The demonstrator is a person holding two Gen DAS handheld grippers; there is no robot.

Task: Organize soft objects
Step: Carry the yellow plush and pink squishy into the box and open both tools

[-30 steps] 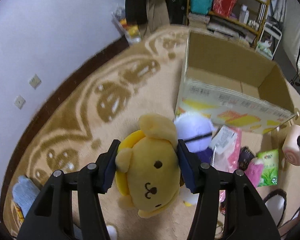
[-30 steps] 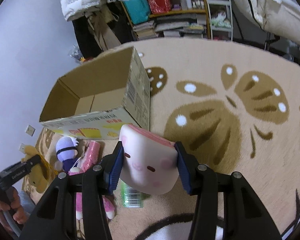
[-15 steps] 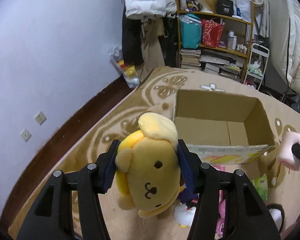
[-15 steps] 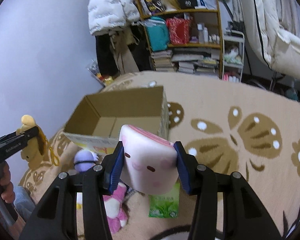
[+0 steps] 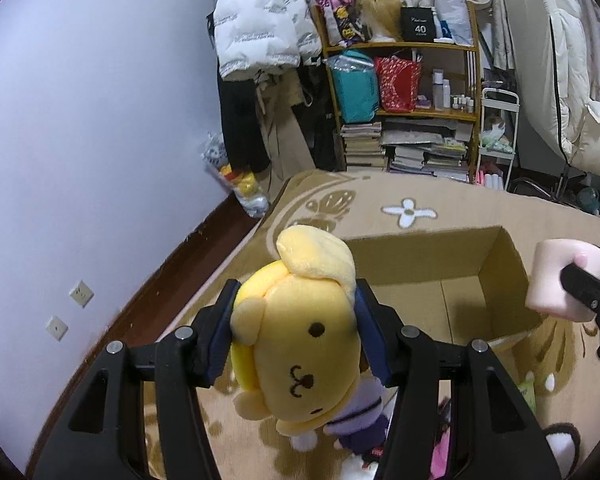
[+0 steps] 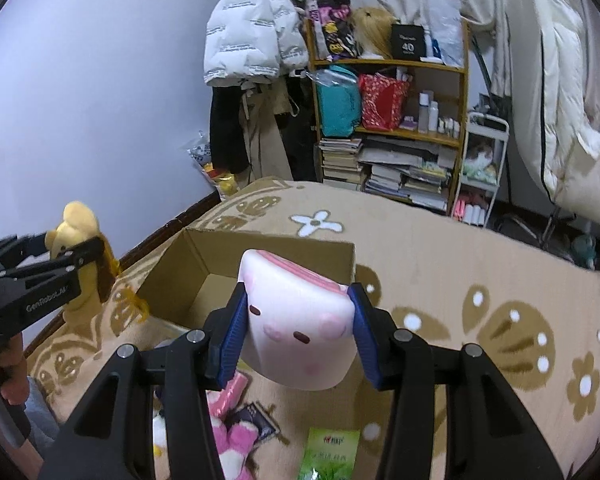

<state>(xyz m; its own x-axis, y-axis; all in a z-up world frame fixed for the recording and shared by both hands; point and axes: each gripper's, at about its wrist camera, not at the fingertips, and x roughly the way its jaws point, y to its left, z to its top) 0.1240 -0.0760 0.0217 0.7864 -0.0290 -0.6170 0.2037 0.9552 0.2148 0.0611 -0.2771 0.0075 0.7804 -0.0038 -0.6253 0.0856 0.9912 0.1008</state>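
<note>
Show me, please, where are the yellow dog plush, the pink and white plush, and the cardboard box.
yellow dog plush (image 5: 300,344): left wrist view, on its face.
pink and white plush (image 6: 300,320): right wrist view, on its front face.
cardboard box (image 5: 416,260): left wrist view, on the far inner wall.

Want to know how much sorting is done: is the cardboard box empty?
Empty as far as visible: the cardboard box shows bare floor; near corners hidden.

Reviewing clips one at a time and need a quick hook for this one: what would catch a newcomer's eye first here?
Two plush toys held up at once: a yellow dog plush clamped in the left tool, and a pink-and-white roll-cake plush clamped in the right tool. Just beyond both sits an open, empty-looking cardboard box on the tan patterned rug. More soft toys lie on the rug below the tools.
</note>
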